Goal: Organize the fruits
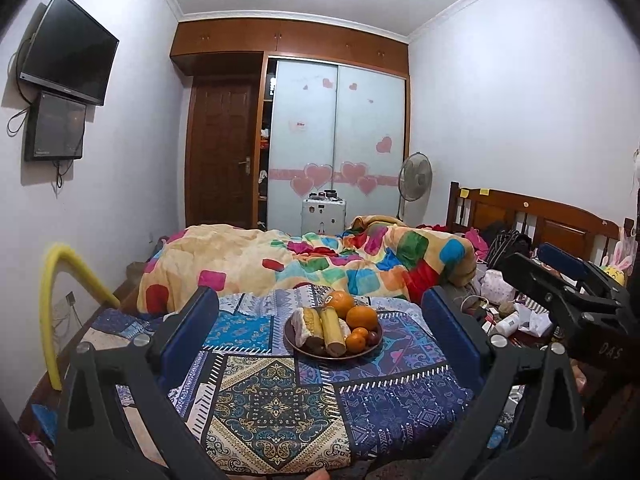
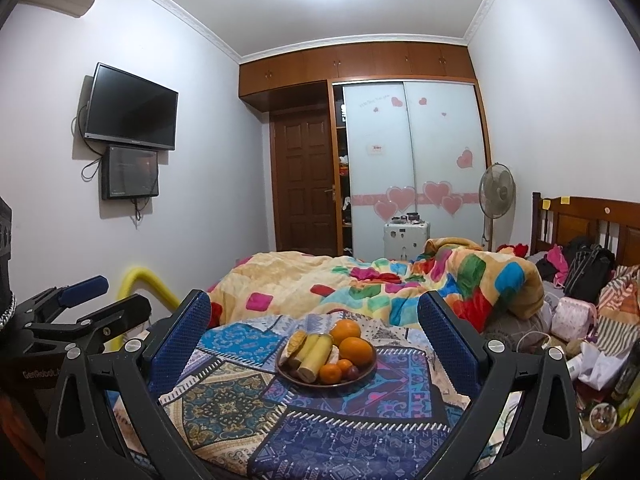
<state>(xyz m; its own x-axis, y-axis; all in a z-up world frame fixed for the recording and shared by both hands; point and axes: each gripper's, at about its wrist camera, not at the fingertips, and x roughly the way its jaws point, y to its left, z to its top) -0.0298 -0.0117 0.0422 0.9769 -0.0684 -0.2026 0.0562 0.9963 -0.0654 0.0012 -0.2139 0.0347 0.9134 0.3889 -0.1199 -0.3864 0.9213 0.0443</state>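
Jaws wide, fruit plate [image 1: 295, 347] heaped

fruit [image 1: 362, 317] in bowl [image 1: 294, 346], bed [image 1: 280, 256] behind

A round dark-brown plate [image 1: 296, 345] sits on the patterned patchwork cloth [image 1: 276, 404], heaped with two large oranges [image 1: 361, 317], two small tangerines [image 1: 355, 341], yellow corn cob pieces [image 1: 334, 328] and a small dark purple fruit [image 1: 373, 336].

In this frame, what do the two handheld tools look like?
Both match: the left tool and the right tool have black plastic frames with cut-out triangular arms, silver round bolts at the joints, and fingers faced with blue textured pads. White lettering marks each body, only partly readable.
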